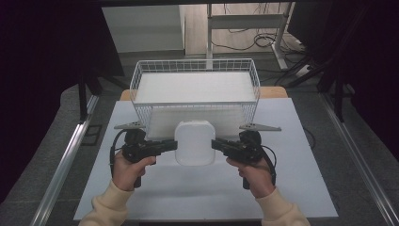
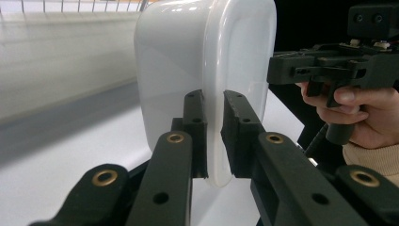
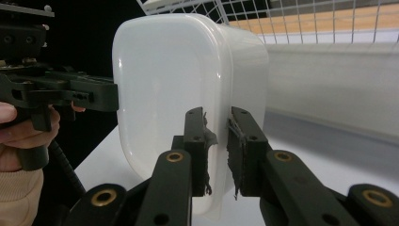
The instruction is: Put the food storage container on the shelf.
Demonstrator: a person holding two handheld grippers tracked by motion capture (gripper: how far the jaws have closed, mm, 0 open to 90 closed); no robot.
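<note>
Both hand-held grippers, left and right, clamp the white container's opposite rims.

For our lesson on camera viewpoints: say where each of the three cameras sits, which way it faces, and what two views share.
High view: above the person's side, facing forward and down on the table; both hands and sleeves enter below.
Left gripper view: rides the left tool, facing the right hand.
Right gripper view: rides the right tool, facing the left hand.
Shared: the white container, its rim clamped from both sides, before the wire basket.
</note>
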